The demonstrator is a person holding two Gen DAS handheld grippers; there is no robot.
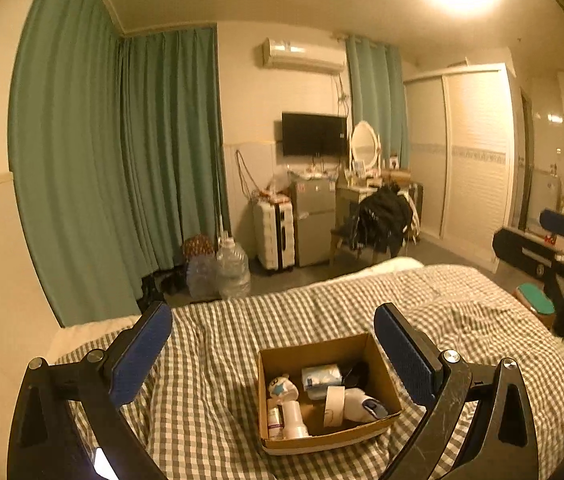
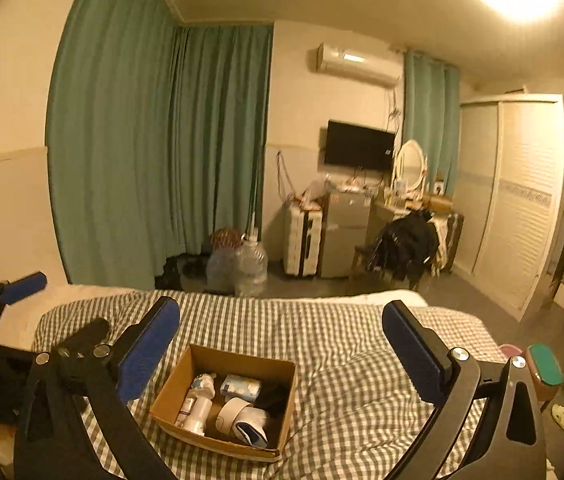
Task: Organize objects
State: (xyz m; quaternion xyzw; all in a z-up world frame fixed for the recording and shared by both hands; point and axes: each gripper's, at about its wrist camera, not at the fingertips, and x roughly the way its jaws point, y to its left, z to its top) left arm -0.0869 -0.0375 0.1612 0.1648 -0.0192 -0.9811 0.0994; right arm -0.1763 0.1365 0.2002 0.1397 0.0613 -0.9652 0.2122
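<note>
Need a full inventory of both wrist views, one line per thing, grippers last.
cardboard box: 1, brown, open, on the bed
items in the box: several, mostly white, small bottles, a tape roll, a packet; exact count unclear
bed cover: 1, grey-white check, over the bed
curtains: green, left wall and by the wardrobe
air conditioner: 1, white, high on the wall
TV: 1, black, wall-mounted
mirror: 1, white oval, on the dresser
fridge: 1, grey, under the TV
suitcase: 1, white, left of the fridge
water jugs: 2, clear, on the floor
wardrobe: 1, white, right
left gripper: blue pads, open, above the box
right gripper: blue pads, open
</note>
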